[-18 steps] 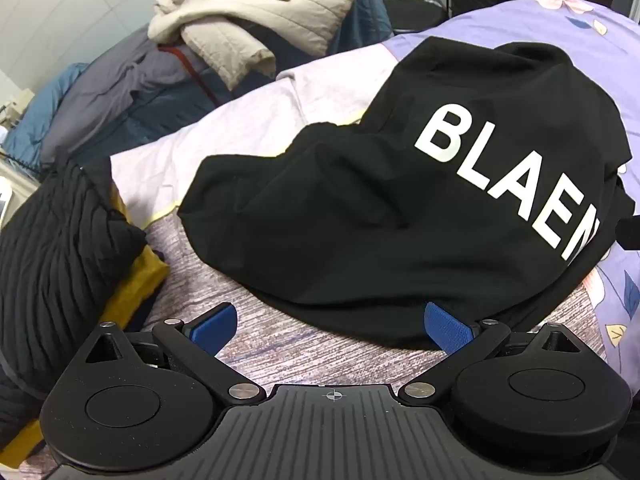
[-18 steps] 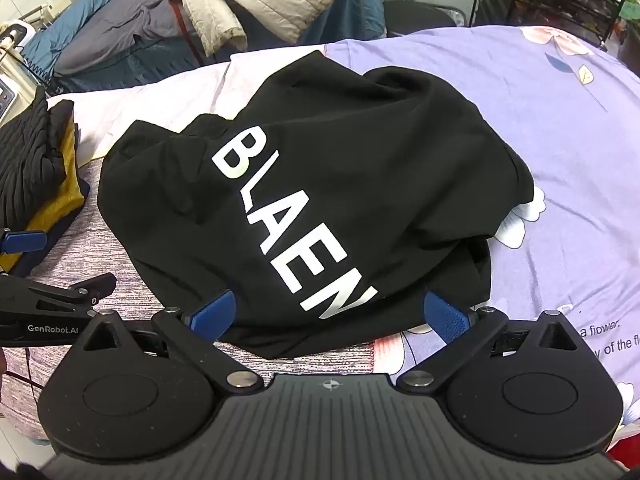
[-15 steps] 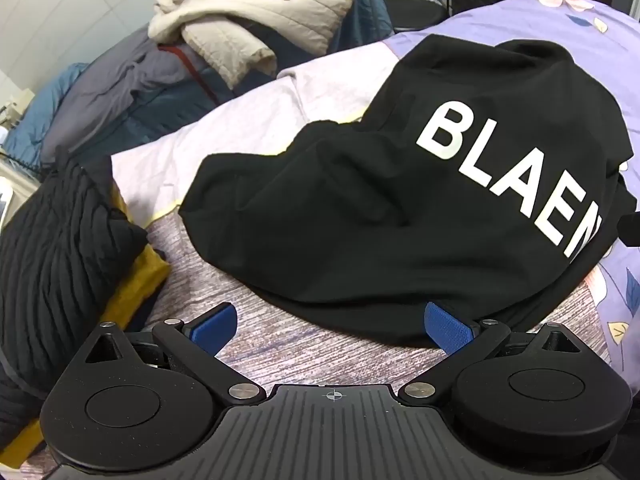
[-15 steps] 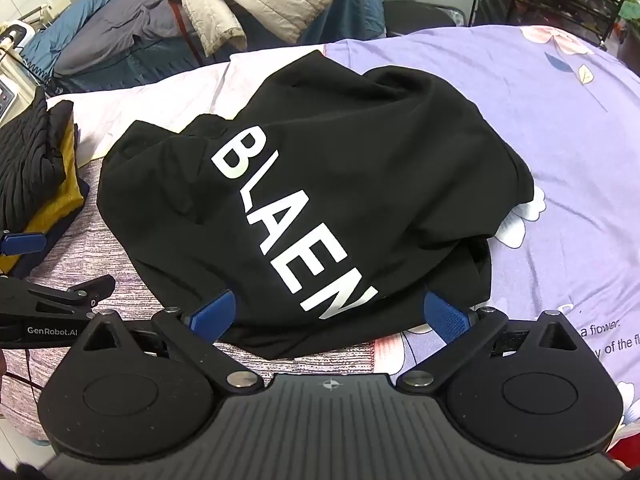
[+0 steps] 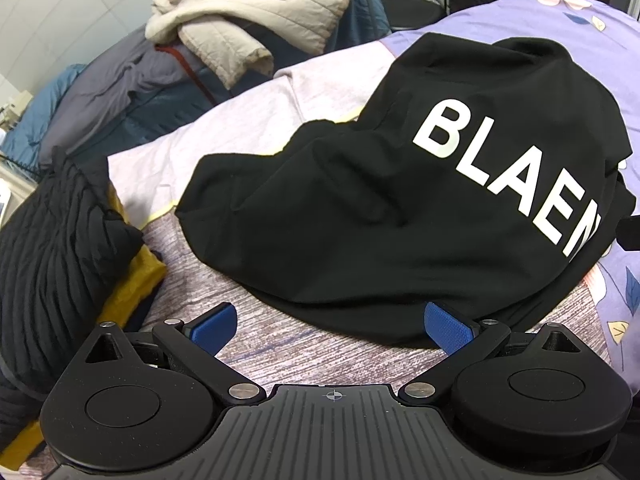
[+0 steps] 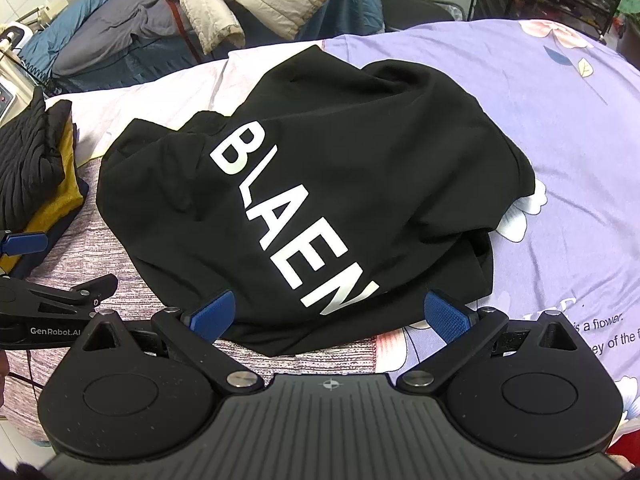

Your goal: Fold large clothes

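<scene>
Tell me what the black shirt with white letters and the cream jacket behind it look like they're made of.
Black shirt: probably soft matte cotton knit, draping in loose folds; its letters look like smooth print. Cream jacket: seemingly quilted, padded fabric, with stitched channels and puffy edges.

The black T-shirt (image 6: 340, 184) is matt, soft cloth with smooth white printed lettering. The bedsheet (image 6: 560, 128) is thin printed cloth; the mauve cover (image 5: 288, 344) looks coarsely woven, perhaps. The cream jacket (image 5: 248, 20) is quilted, slightly sheeny fabric.

Black left gripper (image 5: 329, 326), blue ribbed pads (image 5: 445, 327)
</scene>
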Demonstrator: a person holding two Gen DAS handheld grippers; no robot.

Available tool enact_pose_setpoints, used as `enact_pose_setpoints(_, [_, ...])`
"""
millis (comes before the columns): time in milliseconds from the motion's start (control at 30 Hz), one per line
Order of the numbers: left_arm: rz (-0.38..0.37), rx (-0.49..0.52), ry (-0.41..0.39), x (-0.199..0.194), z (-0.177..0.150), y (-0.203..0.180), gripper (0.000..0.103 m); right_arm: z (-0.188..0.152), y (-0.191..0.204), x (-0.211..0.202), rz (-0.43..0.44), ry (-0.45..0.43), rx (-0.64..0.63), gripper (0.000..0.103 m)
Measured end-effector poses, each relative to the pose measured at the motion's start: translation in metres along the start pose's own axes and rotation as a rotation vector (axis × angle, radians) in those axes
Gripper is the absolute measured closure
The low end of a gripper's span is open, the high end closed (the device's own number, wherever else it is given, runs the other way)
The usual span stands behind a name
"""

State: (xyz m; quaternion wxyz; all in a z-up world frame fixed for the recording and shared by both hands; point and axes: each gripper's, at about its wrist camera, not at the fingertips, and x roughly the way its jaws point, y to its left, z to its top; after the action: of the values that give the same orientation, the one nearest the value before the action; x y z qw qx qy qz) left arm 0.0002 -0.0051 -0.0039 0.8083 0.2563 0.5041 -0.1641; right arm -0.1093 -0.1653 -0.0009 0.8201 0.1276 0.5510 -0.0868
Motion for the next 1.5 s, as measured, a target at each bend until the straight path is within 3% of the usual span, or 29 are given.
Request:
enact_pose_setpoints(333, [-0.005, 0.001, 0.028, 0.005, -0.003, 0.002, 0.000, 0.000, 0.001, 0.004, -0.001, 0.016, -0.009, 0.002])
enact_pose_setpoints(1000, [0.008, -0.005, 0.012, 0.009, -0.002, 0.004, 0.000, 0.000, 0.004, 0.009, 0.001, 0.024, -0.021, 0.002])
enact_pose_setpoints(1133, [0.046, -0.013, -0.037, 0.008, -0.002, 0.011, 0.000, 0.003, 0.004, 0.005, 0.034, -0.017, -0.005, 0.002])
enact_pose_setpoints(1233, [0.116, -0.032, -0.091, 0.004, -0.002, 0.023, 0.000, 0.018, 0.005, 0.001, 0.108, -0.106, -0.012, 0.001])
enact_pose_setpoints(1333, [0.213, -0.052, -0.166, -0.004, -0.006, 0.040, 0.000, 0.058, 0.016, 0.014, 0.124, -0.132, -0.073, 0.001])
enact_pose_setpoints(1433, [0.216, -0.120, -0.103, -0.003, -0.017, 0.061, 0.000, 0.102, 0.034, 0.035, 0.128, -0.165, -0.139, 0.001])
enact_pose_setpoints(1500, [0.238, -0.172, -0.071, -0.007, -0.033, 0.075, 0.000, 0.126, 0.045, 0.071, 0.070, -0.089, -0.201, 0.001])
